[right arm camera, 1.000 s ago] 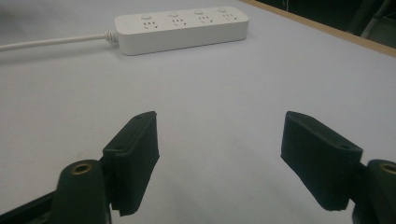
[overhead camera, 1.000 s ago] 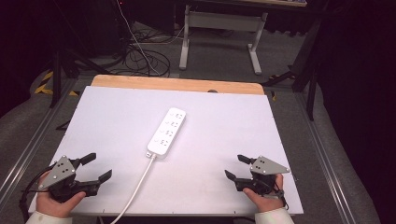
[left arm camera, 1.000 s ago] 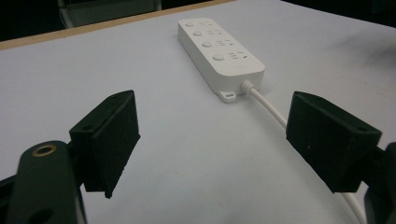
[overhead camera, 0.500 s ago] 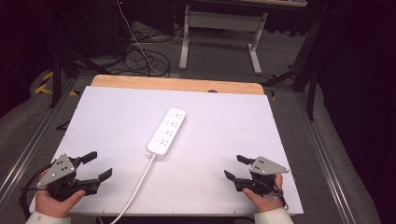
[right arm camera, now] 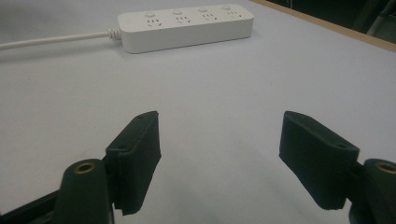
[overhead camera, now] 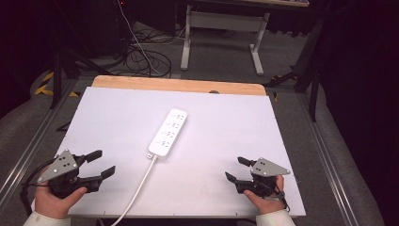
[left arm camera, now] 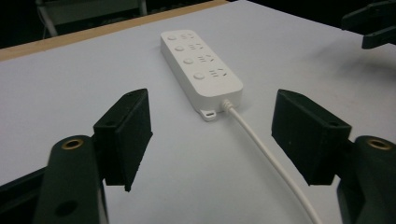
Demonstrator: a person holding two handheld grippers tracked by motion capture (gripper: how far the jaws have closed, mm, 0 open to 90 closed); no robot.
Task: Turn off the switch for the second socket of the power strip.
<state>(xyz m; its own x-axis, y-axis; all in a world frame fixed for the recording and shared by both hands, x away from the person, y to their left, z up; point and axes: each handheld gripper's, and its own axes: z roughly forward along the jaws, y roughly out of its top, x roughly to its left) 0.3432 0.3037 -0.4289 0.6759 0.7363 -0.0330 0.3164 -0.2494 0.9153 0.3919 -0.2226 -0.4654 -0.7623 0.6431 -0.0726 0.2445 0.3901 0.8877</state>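
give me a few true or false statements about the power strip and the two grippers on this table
1. The power strip lies near the middle of the white table. True.
2. The left gripper is clamped on the white cable. False: its jaws stand apart with nothing between them, though they have just been closing a little, and the cable runs beside it untouched.
3. The right gripper is open and holds nothing. True.
4. A plug is pushed into one of the strip's sockets. False: all the sockets are free.
5. The cable leaves the strip at the end nearer the person. True.
6. The strip stands on its edge. False: it lies flat, sockets up.
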